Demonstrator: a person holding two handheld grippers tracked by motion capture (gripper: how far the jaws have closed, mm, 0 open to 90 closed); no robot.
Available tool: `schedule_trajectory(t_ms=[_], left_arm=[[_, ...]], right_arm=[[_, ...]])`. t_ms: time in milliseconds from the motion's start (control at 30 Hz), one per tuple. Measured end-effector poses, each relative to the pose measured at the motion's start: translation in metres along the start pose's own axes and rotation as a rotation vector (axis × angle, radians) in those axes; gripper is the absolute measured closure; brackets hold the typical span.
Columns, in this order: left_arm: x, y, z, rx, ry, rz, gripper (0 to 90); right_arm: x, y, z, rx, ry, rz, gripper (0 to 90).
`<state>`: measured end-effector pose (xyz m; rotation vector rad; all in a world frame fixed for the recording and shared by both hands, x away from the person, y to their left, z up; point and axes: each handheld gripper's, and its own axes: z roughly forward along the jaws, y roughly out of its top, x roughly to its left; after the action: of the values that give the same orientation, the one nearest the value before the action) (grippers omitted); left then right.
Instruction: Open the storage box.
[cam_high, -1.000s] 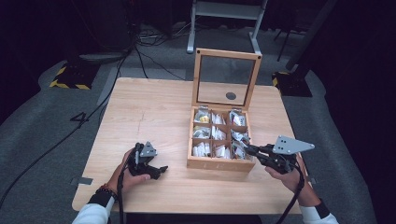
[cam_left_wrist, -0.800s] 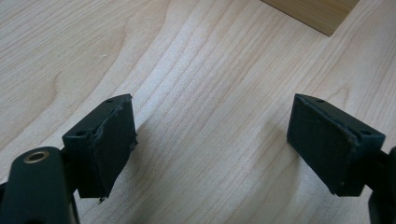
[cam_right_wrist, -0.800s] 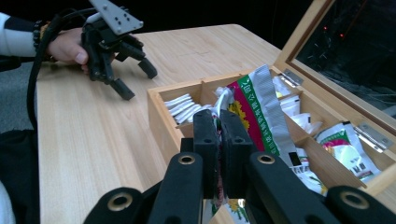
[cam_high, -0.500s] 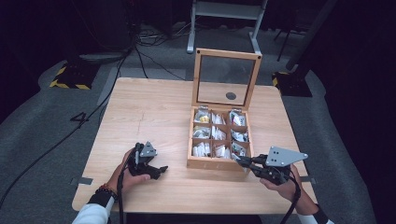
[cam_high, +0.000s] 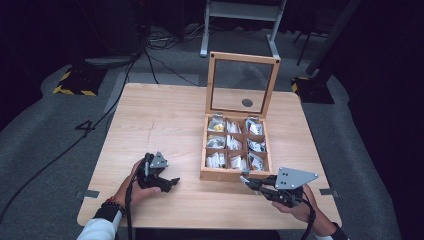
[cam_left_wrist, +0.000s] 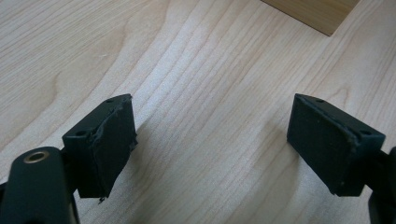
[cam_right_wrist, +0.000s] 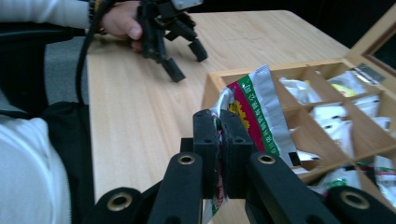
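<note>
A wooden compartment box (cam_high: 235, 175) stands open on the table, with several small packets in its cells (cam_right_wrist: 322, 116). My right gripper (cam_right_wrist: 219, 121) is shut on a silver packet (cam_right_wrist: 257, 107) with a green and red stripe. It holds the packet by its lower edge, just over the box's near corner. In the high view the right gripper (cam_high: 246, 180) sits at the box's front wall, near the table's front edge. My left gripper (cam_left_wrist: 212, 135) rests low over bare wood, jaws wide open with nothing between them. It lies left of the box (cam_high: 172, 182).
The box's glass-paned lid (cam_high: 243, 56) stands upright at the back of the box. The wooden table (cam_high: 150, 115) has bare room left of the box. A person's sleeve (cam_right_wrist: 28, 177) and hand (cam_right_wrist: 119, 21) lie along the near side. Cables cross the dark floor (cam_high: 150, 55).
The right gripper has moved with the packet from the box's front right corner leftward and lower, along the front wall toward the person. The left gripper has stayed still.
</note>
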<state>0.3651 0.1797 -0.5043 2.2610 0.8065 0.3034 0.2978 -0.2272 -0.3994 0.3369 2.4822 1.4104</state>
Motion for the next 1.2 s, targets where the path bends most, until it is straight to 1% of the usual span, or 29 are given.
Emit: schedule_trajectory(t_ms=[133,167,200,233,267,333,367,400,433,467,500,533,567,633,767,867,900,933,967,1200], left_arm=[[0.0,0.0,0.0,0.0,0.0,0.0,15.9],[0.0,0.0,0.0,0.0,0.0,0.0,15.8],[0.0,0.0,0.0,0.0,0.0,0.0,15.8],[0.0,0.0,0.0,0.0,0.0,0.0,15.9],[0.0,0.0,0.0,0.0,0.0,0.0,15.9],[0.0,0.0,0.0,0.0,0.0,0.0,15.8],[0.0,0.0,0.0,0.0,0.0,0.0,15.9],[0.0,0.0,0.0,0.0,0.0,0.0,15.9],[0.0,0.0,0.0,0.0,0.001,0.0,15.8],[0.0,0.0,0.0,0.0,0.001,0.0,15.8],[0.0,0.0,0.0,0.0,0.001,0.0,15.8],[0.0,0.0,0.0,0.0,0.001,0.0,15.8],[0.0,0.0,0.0,0.0,0.0,0.0,15.9],[0.0,0.0,0.0,0.0,0.0,0.0,15.9],[0.0,0.0,0.0,0.0,0.0,0.0,15.9],[0.0,0.0,0.0,0.0,0.0,0.0,15.8],[0.0,0.0,0.0,0.0,0.0,0.0,15.9],[0.0,0.0,0.0,0.0,0.0,0.0,15.9],[0.0,0.0,0.0,0.0,0.0,0.0,15.8],[0.0,0.0,0.0,0.0,0.0,0.0,15.8]], right_arm=[[0.007,-0.004,0.007,0.028,0.024,-0.016,86.9],[0.01,-0.006,0.011,0.045,0.032,-0.02,86.8],[0.01,-0.006,0.011,0.045,0.032,-0.02,86.8],[0.012,-0.009,0.015,0.053,0.049,-0.016,86.8],[0.013,-0.01,0.017,0.063,0.051,-0.02,86.8],[0.013,-0.011,0.02,0.072,0.056,-0.022,86.7],[0.014,-0.014,0.025,0.086,0.069,-0.016,86.7],[0.014,-0.014,0.025,0.086,0.069,-0.016,86.7],[0.015,-0.017,0.03,0.104,0.076,-0.012,86.7],[0.015,-0.017,0.03,0.104,0.076,-0.012,86.7],[0.016,-0.02,0.036,0.128,0.082,-0.021,86.6],[0.016,-0.02,0.036,0.128,0.082,-0.021,86.6],[0.015,-0.022,0.039,0.141,0.092,-0.019,86.5],[0.014,-0.024,0.04,0.146,0.089,-0.014,86.5],[0.012,-0.031,0.048,0.186,0.089,-0.016,86.5],[0.012,-0.033,0.051,0.195,0.087,-0.017,86.4],[0.011,-0.034,0.053,0.207,0.081,-0.017,86.4],[0.011,-0.034,0.053,0.207,0.081,-0.017,86.4],[0.01,-0.036,0.054,0.222,0.074,-0.018,86.3],[0.006,-0.041,0.057,0.244,0.068,-0.007,86.0]])
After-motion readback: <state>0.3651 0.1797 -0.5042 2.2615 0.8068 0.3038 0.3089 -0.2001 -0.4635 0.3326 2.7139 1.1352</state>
